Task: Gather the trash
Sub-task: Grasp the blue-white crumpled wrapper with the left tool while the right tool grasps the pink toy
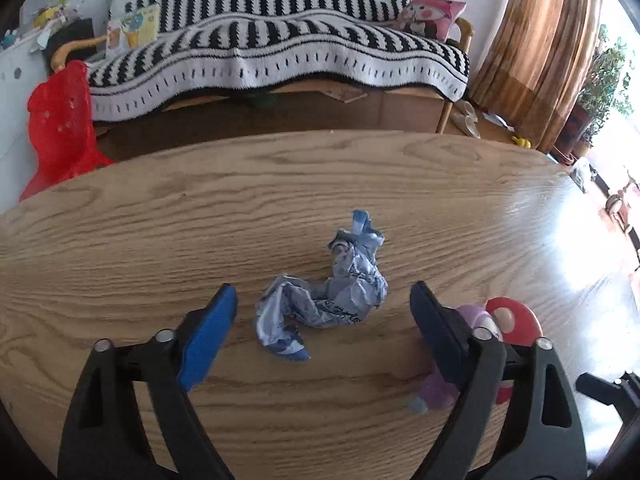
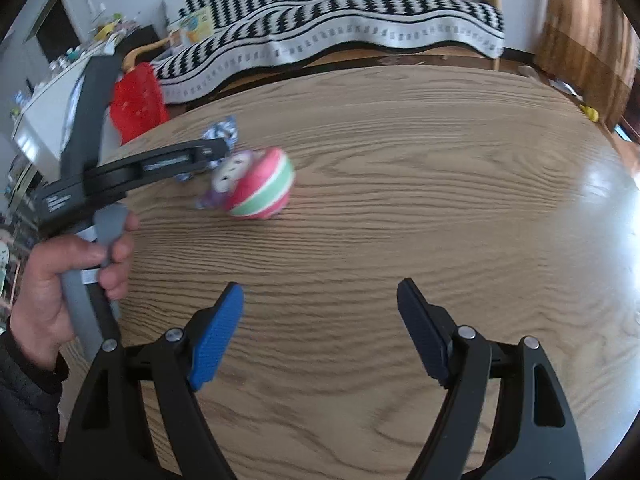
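Left hand-held gripper [image 1: 323, 312] spread wide, crumpled wrapper [image 1: 324, 292] between fingertips

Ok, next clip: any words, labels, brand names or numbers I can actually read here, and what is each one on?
None can be read.
crumpled wrapper: dark blue print, too creased and small to make out.
left gripper: a small label on its body, seen from the right wrist view, blurred.
yellow and blue pack on the sofa: cartoon art, any lettering too small.
pink cushion: picture only, no legible text.
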Available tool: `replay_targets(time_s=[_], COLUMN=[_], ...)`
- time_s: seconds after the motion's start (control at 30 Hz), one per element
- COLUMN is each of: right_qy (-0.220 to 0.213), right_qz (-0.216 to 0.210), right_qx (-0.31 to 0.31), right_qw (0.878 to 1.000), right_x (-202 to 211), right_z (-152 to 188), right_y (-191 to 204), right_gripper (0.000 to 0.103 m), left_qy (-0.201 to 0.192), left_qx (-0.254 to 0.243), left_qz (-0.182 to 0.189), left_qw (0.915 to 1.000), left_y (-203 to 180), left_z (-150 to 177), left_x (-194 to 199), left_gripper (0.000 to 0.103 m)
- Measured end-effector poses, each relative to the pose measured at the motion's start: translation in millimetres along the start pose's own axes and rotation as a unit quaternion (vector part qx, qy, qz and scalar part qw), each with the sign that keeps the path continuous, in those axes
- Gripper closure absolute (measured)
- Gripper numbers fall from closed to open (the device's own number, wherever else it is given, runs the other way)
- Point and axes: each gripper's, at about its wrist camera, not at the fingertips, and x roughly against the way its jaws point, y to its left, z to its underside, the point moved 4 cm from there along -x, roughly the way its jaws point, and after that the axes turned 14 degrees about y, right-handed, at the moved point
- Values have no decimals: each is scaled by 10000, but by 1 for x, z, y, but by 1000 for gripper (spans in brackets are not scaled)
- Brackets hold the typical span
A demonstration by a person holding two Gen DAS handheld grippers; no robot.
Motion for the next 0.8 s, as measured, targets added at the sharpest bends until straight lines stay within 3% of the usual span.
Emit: replay_targets(time_s=[0.1,0.2,0.43,0.57,0.63,0.7,0.8], right_qy=[11,0,-106,-133,-118,-182,-198], right_qz=[-74,-203,-537,-262,-138,-15,-47], right_qx=[93,82,-24,17,51,97,91], right_qw=[9999,9998,9985,9996,9998,9998,9998], right_x=[-8,-15,-30,-41,-46,-45,-38], right_z=[-10,-23,-59,-79,-82,-80,-74], right_y=[13,23,49,60,60,58,53], right_gripper=[26,26,25,23,29,42,51], left_qy=[47,-7,-55,-86,-109,-111,-106], left_qx=[-127,-308,-32,210,258,297,273], left_qz=[-35,-136,-299,-312,-277,-276,-234], left_qw=[9999,9994,9995,9993,9992,9991,9993], left_y=[-2,2,38,58,62,62,55], left_z=[4,9,36,50,55,61,63], left_x=[1,6,41,60,67,73,77], left_gripper=[57,64,64,64,64,64,64])
